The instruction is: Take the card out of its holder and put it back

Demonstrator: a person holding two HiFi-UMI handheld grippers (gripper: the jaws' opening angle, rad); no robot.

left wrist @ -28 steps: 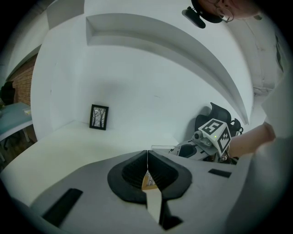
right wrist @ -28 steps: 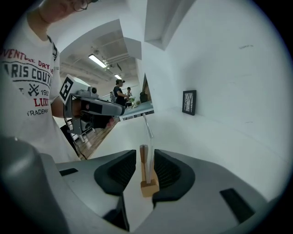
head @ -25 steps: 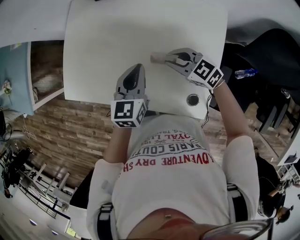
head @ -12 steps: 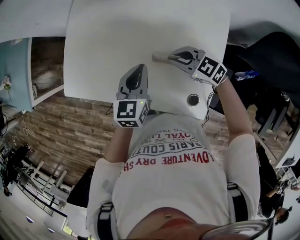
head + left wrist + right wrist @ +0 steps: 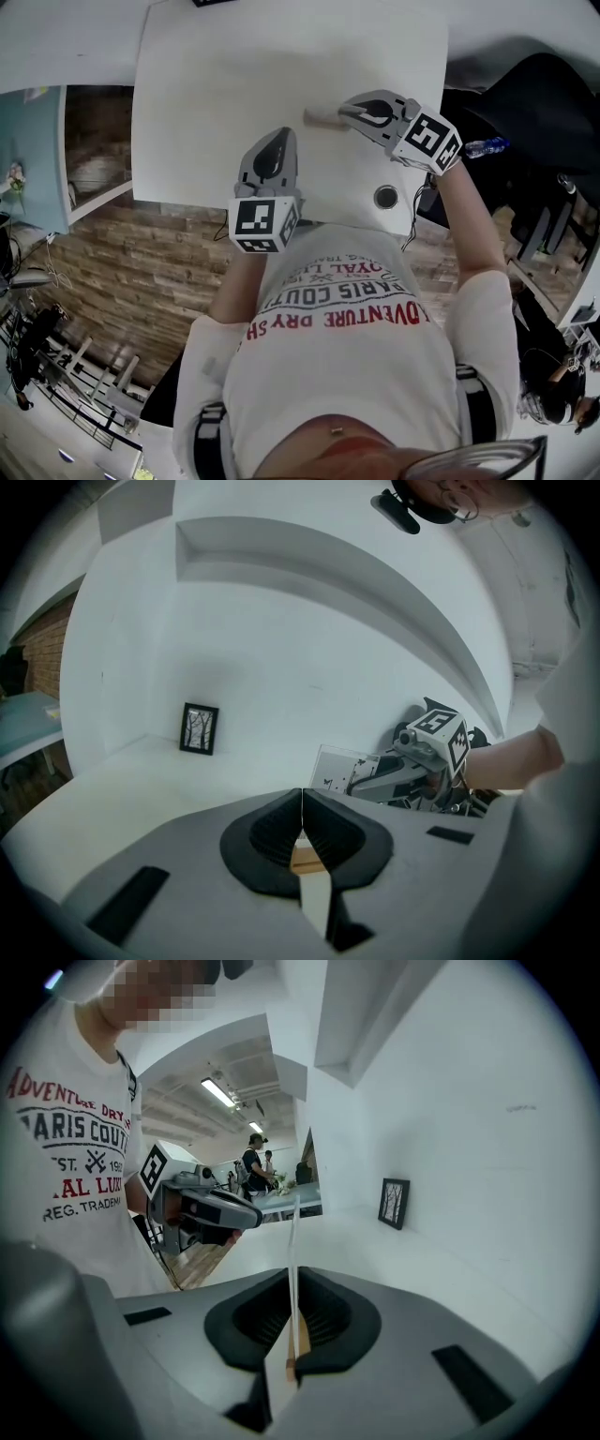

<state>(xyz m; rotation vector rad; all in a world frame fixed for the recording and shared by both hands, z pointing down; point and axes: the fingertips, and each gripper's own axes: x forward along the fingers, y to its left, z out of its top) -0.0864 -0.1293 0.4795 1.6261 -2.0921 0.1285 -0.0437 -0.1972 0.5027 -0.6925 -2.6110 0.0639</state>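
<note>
Two grippers work over one white surface, and the one round hole near its front edge serves as the marker.

The right gripper is just beyond the hole. Its jaws have just been closing and now pinch the single card, which runs edge-on between them in the right gripper view. The card stands upright and sticks out of the jaws beyond the hole and to its left. It is clear, with small dark printed figures.

The left gripper sits left of the hole, at the surface's front edge. Its jaws are closed, tips meeting. One tan sliver shows low in the gap, but I cannot tell whether that is the holder.

One small framed picture stands against the wall at the back of the surface, on the far side from the hole. One bottle lies off the surface, to the right of the hole.
</note>
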